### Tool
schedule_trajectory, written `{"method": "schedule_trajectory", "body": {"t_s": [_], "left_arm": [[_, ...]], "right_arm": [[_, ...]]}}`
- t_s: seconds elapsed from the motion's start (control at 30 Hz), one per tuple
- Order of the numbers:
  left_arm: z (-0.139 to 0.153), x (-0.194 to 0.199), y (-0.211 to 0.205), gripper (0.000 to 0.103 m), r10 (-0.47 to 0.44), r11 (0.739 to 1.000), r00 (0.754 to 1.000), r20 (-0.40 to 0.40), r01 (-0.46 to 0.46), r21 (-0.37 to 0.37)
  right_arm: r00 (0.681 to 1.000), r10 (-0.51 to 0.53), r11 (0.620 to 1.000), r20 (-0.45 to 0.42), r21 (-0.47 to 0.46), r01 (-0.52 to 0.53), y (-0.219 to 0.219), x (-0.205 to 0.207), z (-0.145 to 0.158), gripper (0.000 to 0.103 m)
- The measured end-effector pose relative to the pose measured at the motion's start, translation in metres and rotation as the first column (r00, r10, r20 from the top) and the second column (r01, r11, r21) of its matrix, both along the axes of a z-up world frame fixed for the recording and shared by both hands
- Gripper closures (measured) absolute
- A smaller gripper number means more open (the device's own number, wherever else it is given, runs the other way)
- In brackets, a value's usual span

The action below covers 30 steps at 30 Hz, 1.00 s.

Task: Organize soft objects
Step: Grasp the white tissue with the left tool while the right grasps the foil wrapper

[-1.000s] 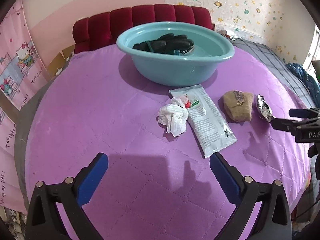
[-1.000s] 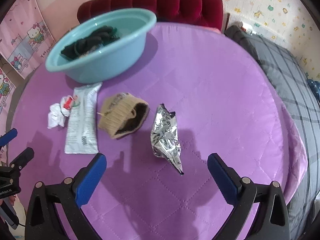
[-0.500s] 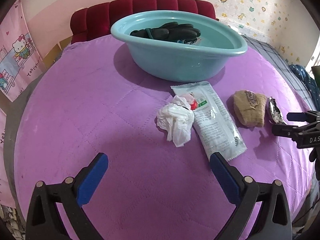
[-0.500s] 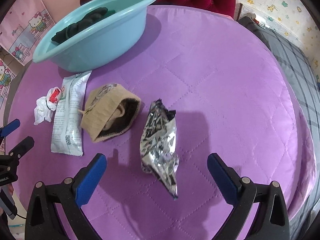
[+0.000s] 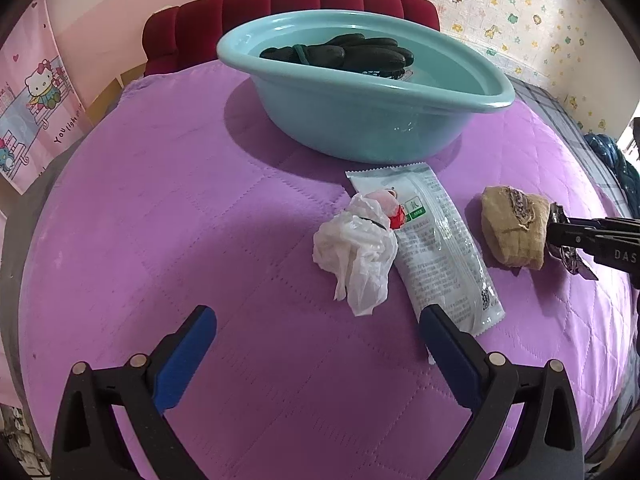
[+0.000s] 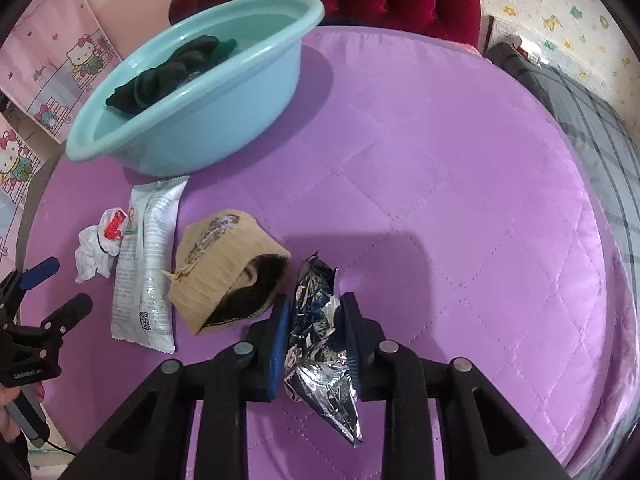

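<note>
My right gripper [image 6: 314, 312] is shut on a crumpled silver foil bag [image 6: 320, 344] lying on the purple quilt [image 6: 460, 200]. A tan knit sleeve [image 6: 224, 264] lies just left of it, then a white wet-wipe packet [image 6: 146, 268] and a crumpled white plastic bag [image 6: 94, 250]. My left gripper [image 5: 316, 330] is open and empty, just in front of the white plastic bag [image 5: 356, 252] and the packet [image 5: 436, 248]. The teal basin [image 5: 360, 120] behind them holds dark gloves [image 5: 348, 54]. The right gripper's tips [image 5: 560, 232] show beside the tan sleeve [image 5: 514, 232].
A red padded headboard [image 5: 288, 4] stands behind the basin. A grey checked blanket [image 6: 592, 128] lies along the right side of the bed. Pink cartoon hangings [image 5: 36, 92] cover the left wall.
My right gripper moved forward and down and closed on the foil bag. My left gripper moved closer to the white plastic bag and packet, still open.
</note>
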State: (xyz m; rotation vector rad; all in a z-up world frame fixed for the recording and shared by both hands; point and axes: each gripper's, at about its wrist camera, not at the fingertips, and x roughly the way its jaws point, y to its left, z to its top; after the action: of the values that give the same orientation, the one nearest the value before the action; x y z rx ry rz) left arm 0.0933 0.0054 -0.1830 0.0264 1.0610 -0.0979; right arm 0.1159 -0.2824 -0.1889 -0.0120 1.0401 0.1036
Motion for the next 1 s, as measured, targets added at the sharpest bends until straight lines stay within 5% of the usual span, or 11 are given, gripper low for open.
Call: {"method": "schedule_trajectory", "body": {"t_s": [0.17, 0.47, 0.57, 0.7, 1.0], "left_arm": [[0.0, 0.011, -0.002, 0.0, 0.005, 1.0, 1.0, 0.0, -0.005, -0.019], [0.001, 0.035, -0.002, 0.001, 0.022, 0.998, 1.0, -0.011, -0.023, -0.06], [0.003, 0.039, -0.003, 0.019, 0.018, 0.998, 1.0, -0.008, -0.019, -0.063], [0.001, 0.045, -0.006, 0.077, -0.008, 0.997, 0.999, -0.041, 0.005, -0.076], [0.016, 0.024, -0.007, 0.091, -0.057, 0.991, 0.998, -0.006, 0.056, -0.118]], "right_arm": [[1.0, 0.013, 1.0, 0.013, -0.01, -0.013, 0.006, -0.006, 0.007, 0.092], [0.999, 0.016, 1.0, 0.028, 0.019, -0.016, 0.009, -0.023, 0.012, 0.093], [0.999, 0.023, 0.999, 0.031, 0.023, -0.024, 0.014, -0.031, 0.014, 0.093], [0.999, 0.014, 0.999, 0.033, 0.036, -0.016, 0.014, -0.033, 0.014, 0.093], [0.999, 0.005, 0.999, 0.042, 0.035, -0.006, 0.018, -0.043, 0.021, 0.093]]}}
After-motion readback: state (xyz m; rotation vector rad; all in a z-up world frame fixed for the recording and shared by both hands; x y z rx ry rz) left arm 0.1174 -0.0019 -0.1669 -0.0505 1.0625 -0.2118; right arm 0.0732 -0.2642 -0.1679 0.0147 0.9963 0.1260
